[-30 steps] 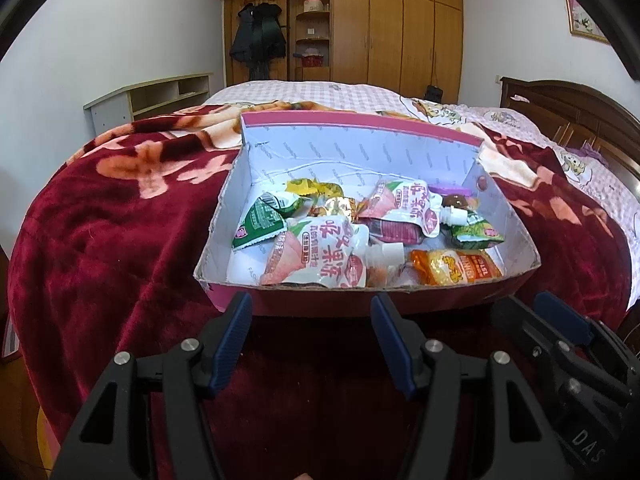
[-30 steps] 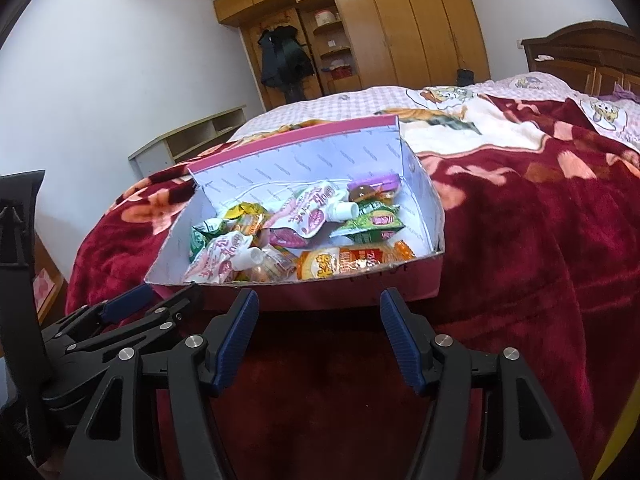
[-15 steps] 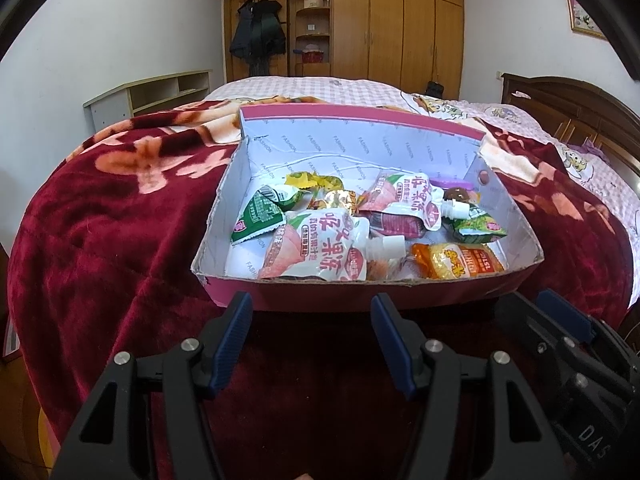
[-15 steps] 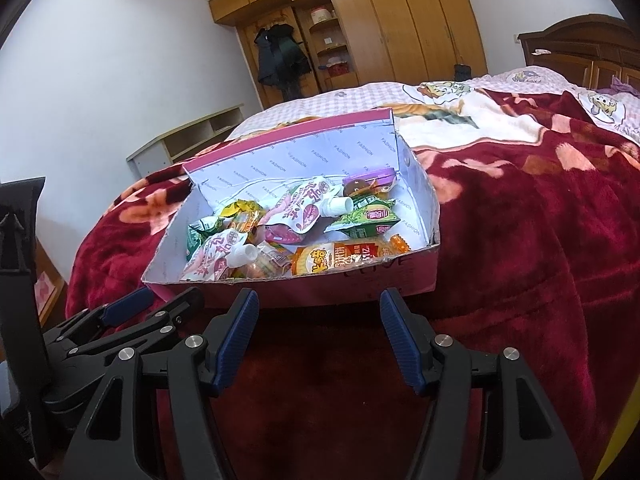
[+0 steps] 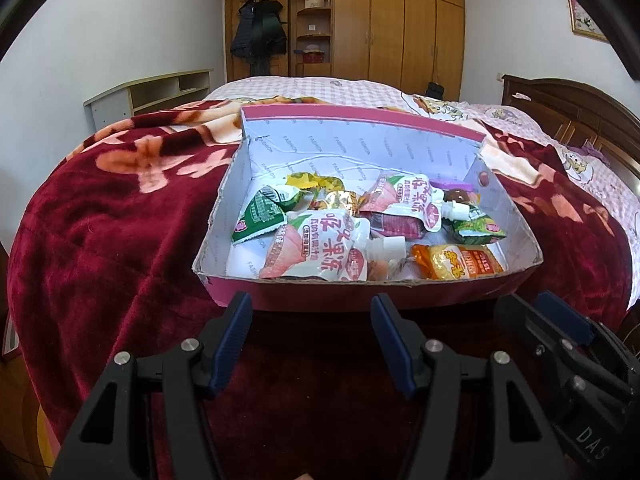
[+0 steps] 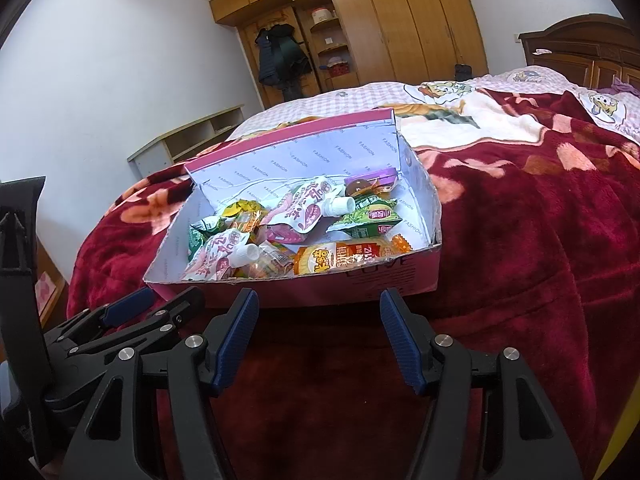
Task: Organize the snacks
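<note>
Bed: soft plush red blanket, uneven footing for anything set on it; likely to let a pushed load tip.
Box: pink, open-topped, on blanket just ahead of both tools; near wall low, could spill if nudged.
Snacks: loose heap inside box; slick pouches, apt to slip.
Left hand-held gripper: half open, empty.
Right hand-held gripper: half open, empty.

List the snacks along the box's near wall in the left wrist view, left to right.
Green packet → white-and-pink spouted pouch → orange packet, all inside the pink box. The small wrapped sweets between pouch and orange packet overlap too much to place.
</note>
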### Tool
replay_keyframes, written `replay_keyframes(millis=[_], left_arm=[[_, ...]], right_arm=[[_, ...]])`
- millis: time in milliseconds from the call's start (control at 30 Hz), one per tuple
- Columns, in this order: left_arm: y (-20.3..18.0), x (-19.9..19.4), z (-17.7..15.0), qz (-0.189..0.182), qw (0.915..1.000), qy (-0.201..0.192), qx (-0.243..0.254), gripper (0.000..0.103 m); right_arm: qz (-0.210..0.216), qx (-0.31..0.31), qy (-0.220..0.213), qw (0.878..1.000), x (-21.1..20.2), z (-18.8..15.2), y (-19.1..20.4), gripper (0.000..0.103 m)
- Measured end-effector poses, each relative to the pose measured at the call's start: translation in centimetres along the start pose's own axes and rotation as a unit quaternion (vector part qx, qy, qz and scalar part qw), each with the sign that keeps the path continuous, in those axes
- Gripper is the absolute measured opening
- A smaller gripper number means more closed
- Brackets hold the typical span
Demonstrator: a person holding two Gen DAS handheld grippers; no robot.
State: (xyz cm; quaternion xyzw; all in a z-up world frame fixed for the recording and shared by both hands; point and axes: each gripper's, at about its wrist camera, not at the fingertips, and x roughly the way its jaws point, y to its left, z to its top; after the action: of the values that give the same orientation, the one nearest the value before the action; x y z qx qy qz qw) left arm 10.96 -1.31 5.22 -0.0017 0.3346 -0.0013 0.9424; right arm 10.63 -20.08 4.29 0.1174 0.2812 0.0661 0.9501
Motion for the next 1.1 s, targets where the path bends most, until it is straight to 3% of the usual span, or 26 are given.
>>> replay_keyframes(millis=[1100], left_arm=[[-0.09, -0.23, -0.10, 0.004, 1.0000, -0.004, 0.003, 0.065]], right_arm=[[0.001, -0.001, 0.000, 1.000, 0.01, -0.01, 0.09, 0.065]])
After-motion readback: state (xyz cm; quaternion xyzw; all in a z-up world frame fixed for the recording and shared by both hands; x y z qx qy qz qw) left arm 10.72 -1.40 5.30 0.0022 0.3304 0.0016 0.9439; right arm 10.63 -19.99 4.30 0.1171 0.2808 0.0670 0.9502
